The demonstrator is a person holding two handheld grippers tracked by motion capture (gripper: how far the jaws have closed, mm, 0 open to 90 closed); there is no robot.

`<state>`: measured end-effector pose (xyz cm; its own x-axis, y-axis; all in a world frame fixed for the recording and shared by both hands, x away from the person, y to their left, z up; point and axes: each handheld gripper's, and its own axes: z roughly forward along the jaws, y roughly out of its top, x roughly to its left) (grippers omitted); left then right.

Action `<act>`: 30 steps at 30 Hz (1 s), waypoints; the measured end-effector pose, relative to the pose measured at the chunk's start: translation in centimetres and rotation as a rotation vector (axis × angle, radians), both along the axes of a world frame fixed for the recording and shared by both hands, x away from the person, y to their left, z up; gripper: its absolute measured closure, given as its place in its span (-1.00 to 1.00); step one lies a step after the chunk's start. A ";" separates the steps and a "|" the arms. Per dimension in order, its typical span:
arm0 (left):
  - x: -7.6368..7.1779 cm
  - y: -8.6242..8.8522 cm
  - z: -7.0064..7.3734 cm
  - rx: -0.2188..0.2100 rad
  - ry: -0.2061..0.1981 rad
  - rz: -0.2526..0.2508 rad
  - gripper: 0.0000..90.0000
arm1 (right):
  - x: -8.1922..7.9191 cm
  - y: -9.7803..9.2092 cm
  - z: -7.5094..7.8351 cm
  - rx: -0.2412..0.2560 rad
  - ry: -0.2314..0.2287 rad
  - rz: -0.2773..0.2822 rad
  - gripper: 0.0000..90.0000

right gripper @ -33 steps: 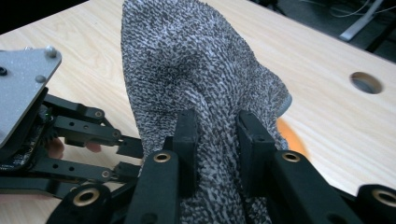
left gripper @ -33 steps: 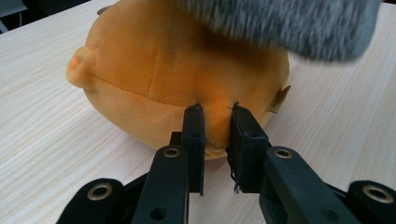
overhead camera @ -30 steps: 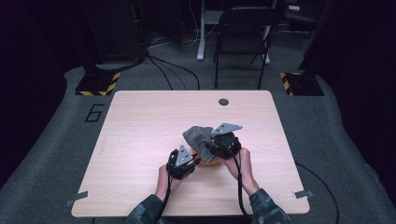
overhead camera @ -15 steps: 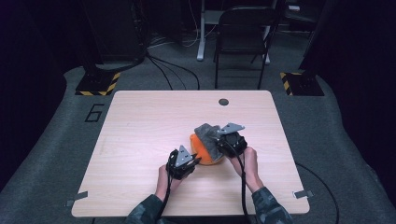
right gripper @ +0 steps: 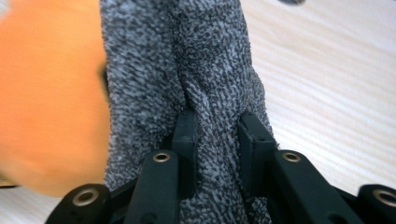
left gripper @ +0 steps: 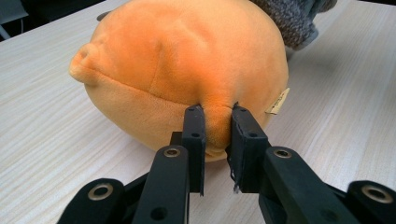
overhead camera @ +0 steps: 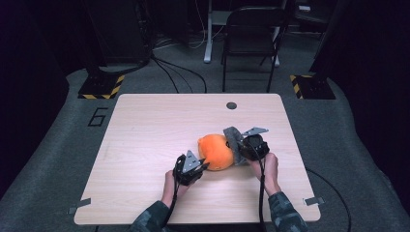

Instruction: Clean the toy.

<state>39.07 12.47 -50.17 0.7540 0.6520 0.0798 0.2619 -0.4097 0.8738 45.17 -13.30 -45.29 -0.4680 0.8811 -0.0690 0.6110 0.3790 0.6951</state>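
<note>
A round orange plush toy (overhead camera: pixel 216 151) lies on the wooden table (overhead camera: pixel 145 145) between my two grippers. My left gripper (overhead camera: pixel 199 167) is shut on a pinch of the orange plush (left gripper: pixel 182 70) at its near lower side; in the left gripper view the gripper (left gripper: pixel 216 128) squeezes a fold of it. My right gripper (overhead camera: pixel 240 145) is shut on a grey knitted cloth (overhead camera: pixel 234 140) at the toy's right side. In the right gripper view the cloth (right gripper: pixel 187 60) bunches up between the jaws of the gripper (right gripper: pixel 216 135), with the orange plush (right gripper: pixel 46 102) to its left.
A small dark round disc (overhead camera: pixel 231 105) is set in the table near its far edge. A folding chair (overhead camera: pixel 251 38) stands beyond the table. Black and yellow striped floor blocks (overhead camera: pixel 101 87) sit at the far left and far right (overhead camera: pixel 309 86).
The grey cloth covered the top of the plush a second ago. My right gripper has pulled it off to the right, and the orange toy is now uncovered. My left gripper held still.
</note>
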 end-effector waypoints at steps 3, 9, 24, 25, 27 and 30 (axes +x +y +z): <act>0.0 0.0 0.0 -0.001 0.000 0.001 0.72 | 0.4 -0.6 -1.0 -0.002 0.038 -0.025 0.59; 0.1 0.1 0.0 -0.001 0.003 0.002 0.72 | 1.2 -1.2 -3.2 -0.018 0.104 -0.035 0.59; 0.1 0.2 -0.1 -0.013 0.008 0.004 0.72 | -1.0 -1.9 3.8 0.113 -0.071 0.002 0.65; 0.1 0.2 -0.1 -0.011 0.007 0.002 0.72 | -1.3 -1.4 4.3 0.131 -0.089 0.023 0.65; 0.2 0.2 -0.1 -0.013 0.010 0.005 0.72 | -1.6 0.1 4.3 0.115 -0.090 0.067 0.65; 0.2 0.2 -0.2 -0.004 0.002 0.001 0.72 | -1.3 2.1 2.5 0.052 -0.049 0.083 0.66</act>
